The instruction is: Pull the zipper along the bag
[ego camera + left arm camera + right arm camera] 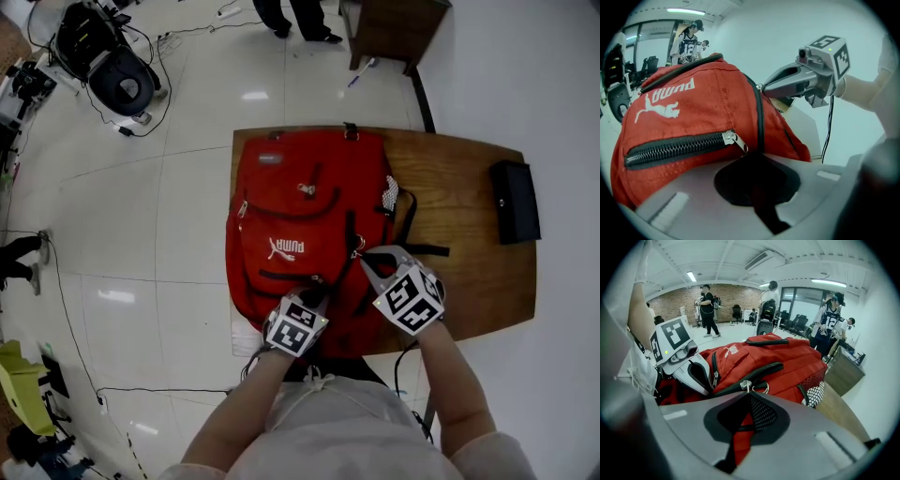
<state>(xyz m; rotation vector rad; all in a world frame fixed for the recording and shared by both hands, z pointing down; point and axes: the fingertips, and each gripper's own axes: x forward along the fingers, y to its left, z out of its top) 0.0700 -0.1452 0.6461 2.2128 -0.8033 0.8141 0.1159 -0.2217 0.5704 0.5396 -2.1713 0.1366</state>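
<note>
One red PUMA backpack [300, 225]

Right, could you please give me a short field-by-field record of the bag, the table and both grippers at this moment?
Bag: red backpack, lying front up on the wooden table
Also on table: black case, apart from the backpack, at the head view's right
Left gripper: shut on the backpack's fabric at its near end
Right gripper: shut on the zipper pull of the black zipper
Grippers: side by side, not touching
</note>
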